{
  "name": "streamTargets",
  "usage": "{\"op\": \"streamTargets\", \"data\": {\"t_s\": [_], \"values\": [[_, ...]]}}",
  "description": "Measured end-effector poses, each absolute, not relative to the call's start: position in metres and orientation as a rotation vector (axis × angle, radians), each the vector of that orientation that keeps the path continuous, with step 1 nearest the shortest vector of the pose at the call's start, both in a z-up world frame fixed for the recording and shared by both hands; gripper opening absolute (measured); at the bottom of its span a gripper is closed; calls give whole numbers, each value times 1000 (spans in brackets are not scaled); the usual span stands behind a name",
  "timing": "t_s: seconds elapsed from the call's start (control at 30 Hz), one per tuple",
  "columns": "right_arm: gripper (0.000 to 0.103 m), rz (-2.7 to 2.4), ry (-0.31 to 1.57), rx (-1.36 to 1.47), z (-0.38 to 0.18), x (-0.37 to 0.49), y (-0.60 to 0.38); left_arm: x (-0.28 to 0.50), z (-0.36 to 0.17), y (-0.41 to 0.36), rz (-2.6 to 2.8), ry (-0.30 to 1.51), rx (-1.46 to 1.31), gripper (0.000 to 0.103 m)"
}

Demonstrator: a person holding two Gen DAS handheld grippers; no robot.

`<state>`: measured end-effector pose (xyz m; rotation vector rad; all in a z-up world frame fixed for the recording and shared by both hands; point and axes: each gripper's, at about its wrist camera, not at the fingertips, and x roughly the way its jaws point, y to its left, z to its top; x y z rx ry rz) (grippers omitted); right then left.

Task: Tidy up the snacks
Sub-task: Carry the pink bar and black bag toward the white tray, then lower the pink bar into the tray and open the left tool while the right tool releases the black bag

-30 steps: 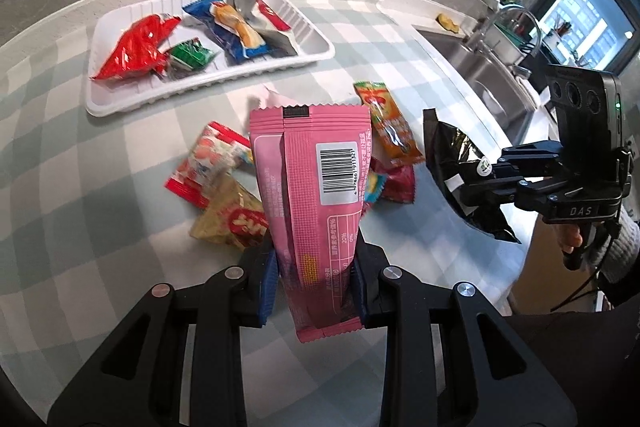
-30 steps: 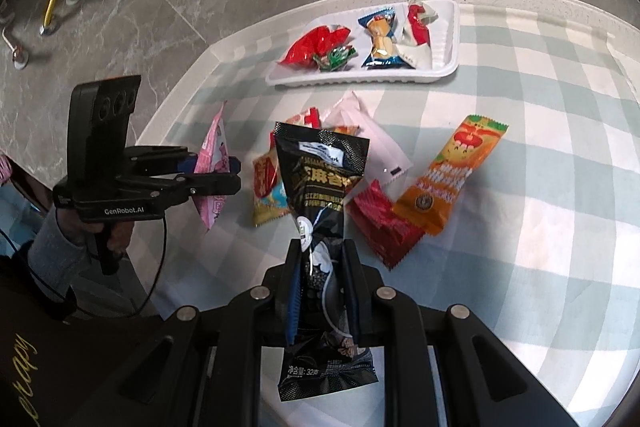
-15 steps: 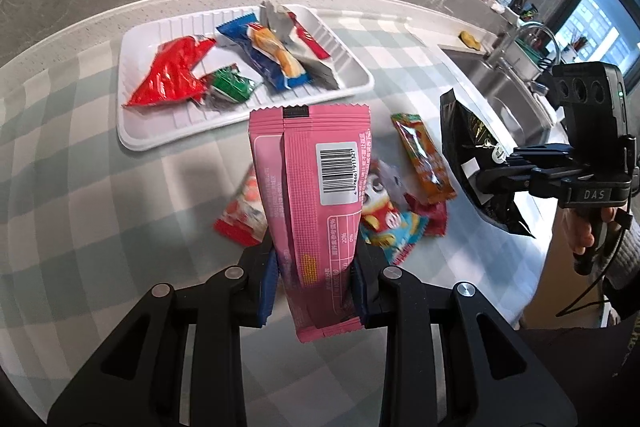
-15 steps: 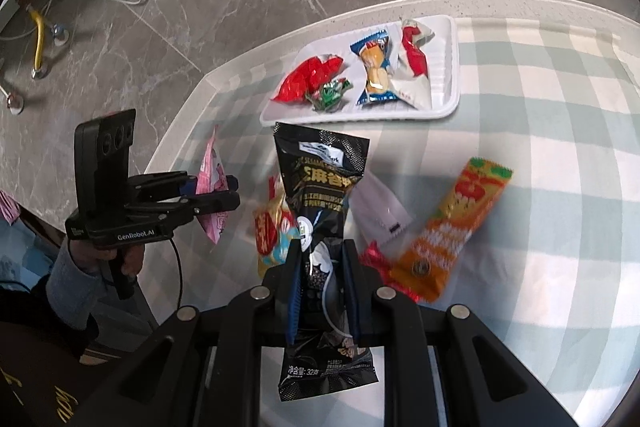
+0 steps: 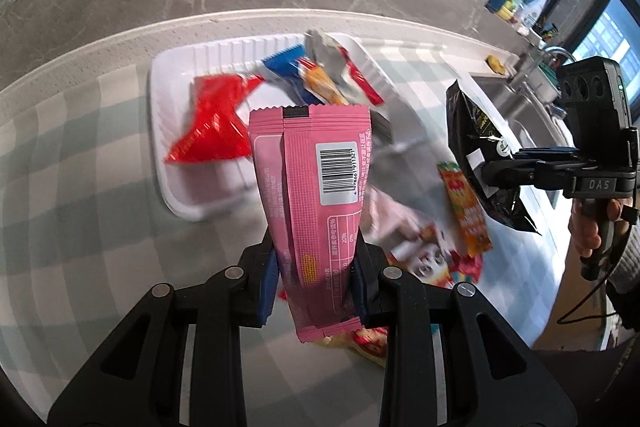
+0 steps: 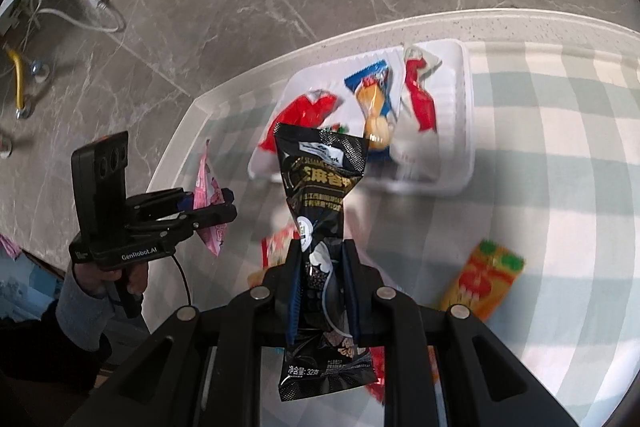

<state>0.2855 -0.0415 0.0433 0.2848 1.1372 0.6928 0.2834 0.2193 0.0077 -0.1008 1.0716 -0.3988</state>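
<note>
A: Left gripper [image 5: 316,279]?
B: Pinching pink snack packet [image 5: 312,195], held up in front of the white tray [image 5: 172,195].
A: Right gripper [image 6: 322,287]?
B: Clamped on black snack packet [image 6: 320,183], also raised, just short of the tray. Orange packet [image 6: 486,277] lies on the checked cloth [image 6: 560,187], nearer than the tray.

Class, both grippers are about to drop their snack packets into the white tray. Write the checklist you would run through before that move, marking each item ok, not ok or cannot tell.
1. Left gripper shut on pink packet: ok.
2. Right gripper shut on black packet: ok.
3. White tray in view: ok.
4. Bare space left in tray: ok, near its front.
5. Grippers apart from each other: ok.
6. Packets already over tray: cannot tell.
</note>
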Motion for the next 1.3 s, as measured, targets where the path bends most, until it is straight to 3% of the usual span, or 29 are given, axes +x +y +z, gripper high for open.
{"op": "streamTargets", "data": {"t_s": [0.5, 1.1, 1.3], "values": [[20, 684, 1191, 335, 34, 364, -3, 392, 8, 266, -344, 1080, -88, 28], [20, 638, 1257, 348, 4, 425, 39, 481, -30, 291, -328, 1163, -53, 28], [27, 608, 1276, 319, -4, 432, 49, 491, -46, 290, -298, 1197, -66, 32]]}}
